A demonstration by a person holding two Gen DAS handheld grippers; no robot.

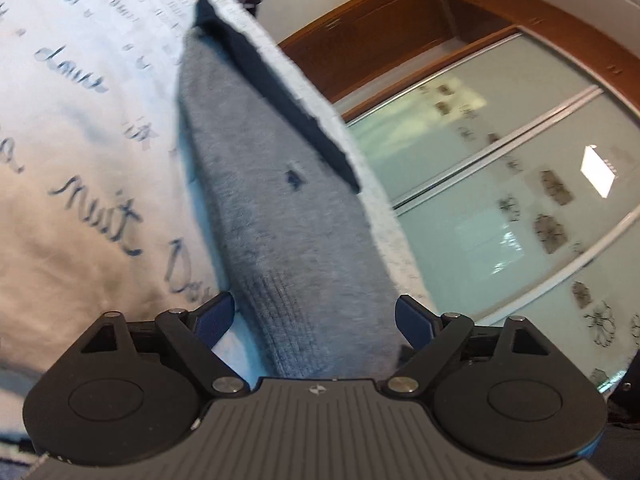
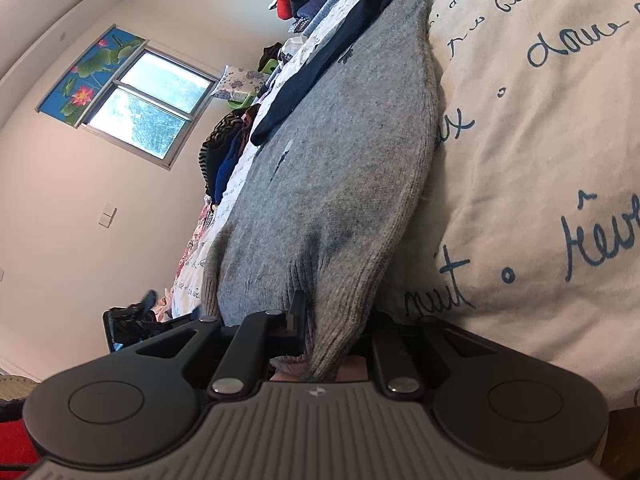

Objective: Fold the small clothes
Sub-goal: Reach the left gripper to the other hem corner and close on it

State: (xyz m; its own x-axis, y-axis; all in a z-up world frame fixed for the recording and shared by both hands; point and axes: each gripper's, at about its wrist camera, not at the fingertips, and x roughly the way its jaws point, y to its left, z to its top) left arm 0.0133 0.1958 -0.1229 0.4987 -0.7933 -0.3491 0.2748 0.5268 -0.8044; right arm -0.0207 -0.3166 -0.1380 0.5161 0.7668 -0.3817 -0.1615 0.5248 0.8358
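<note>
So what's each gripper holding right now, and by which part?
The right gripper is shut on the grey sweater, pinching its ribbed hem. The left gripper is open, the hem between its fingers but not gripped.

A cream bedspread (image 2: 540, 120) printed with blue handwriting covers the bed. Frosted sliding wardrobe doors (image 1: 500, 184) with flower patterns stand beyond it. A window (image 2: 152, 108) sits under a lotus-print blind (image 2: 88, 68).
</note>
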